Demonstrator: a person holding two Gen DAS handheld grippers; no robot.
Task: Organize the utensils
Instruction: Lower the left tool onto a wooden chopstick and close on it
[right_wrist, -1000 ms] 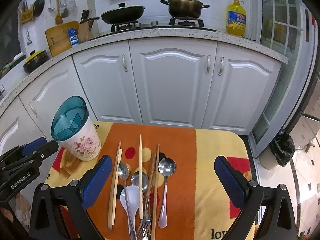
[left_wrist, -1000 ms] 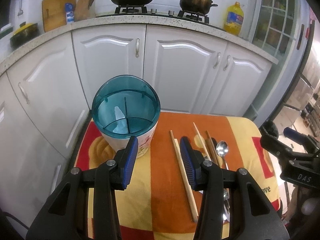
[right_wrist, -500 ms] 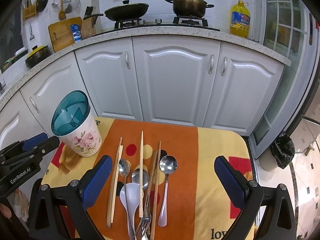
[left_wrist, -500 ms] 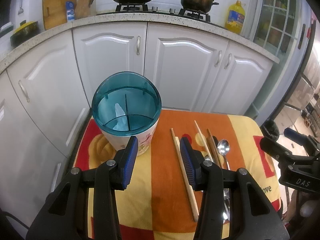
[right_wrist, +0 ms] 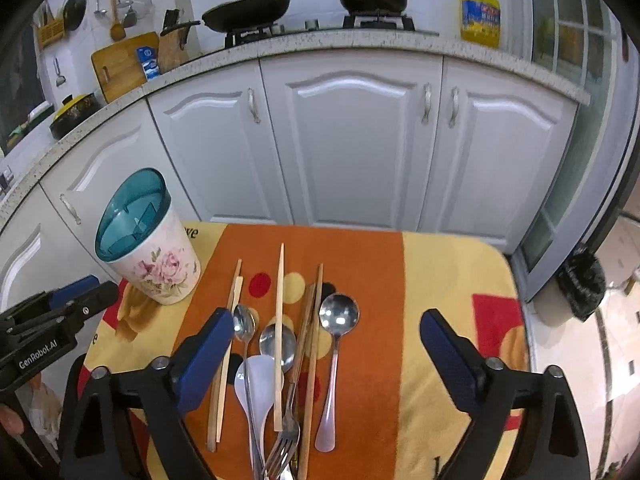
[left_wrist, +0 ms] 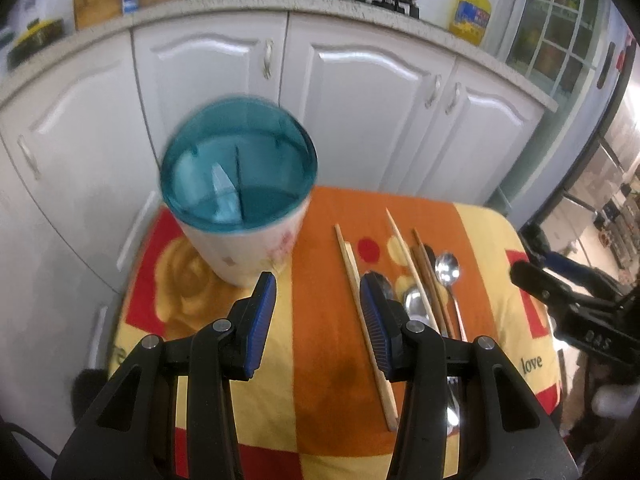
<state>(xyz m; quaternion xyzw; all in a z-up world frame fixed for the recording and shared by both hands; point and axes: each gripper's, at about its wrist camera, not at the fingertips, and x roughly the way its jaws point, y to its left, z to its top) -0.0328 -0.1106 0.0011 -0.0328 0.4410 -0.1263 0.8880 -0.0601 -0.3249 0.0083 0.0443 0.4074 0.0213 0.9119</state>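
A floral utensil holder (right_wrist: 154,256) with a teal divided insert (left_wrist: 239,166) stands at the table's far left. Several utensils lie in a bunch at the middle: wooden chopsticks (right_wrist: 279,328), metal spoons (right_wrist: 338,318), a white spoon (right_wrist: 260,380) and a fork (right_wrist: 282,446). My right gripper (right_wrist: 326,340) is open wide and empty, hovering above the bunch. My left gripper (left_wrist: 318,300) is open and empty, low over the cloth just right of the holder, beside a pair of chopsticks (left_wrist: 362,312).
The small table carries an orange, yellow and red cloth (right_wrist: 440,280). White kitchen cabinets (right_wrist: 352,140) stand close behind it, with a stove, pans and an oil bottle (right_wrist: 479,12) on the counter. A black bin bag (right_wrist: 580,284) sits on the floor at right.
Both grippers have moved slightly forward and lower toward the table. The holder and utensils have not moved.
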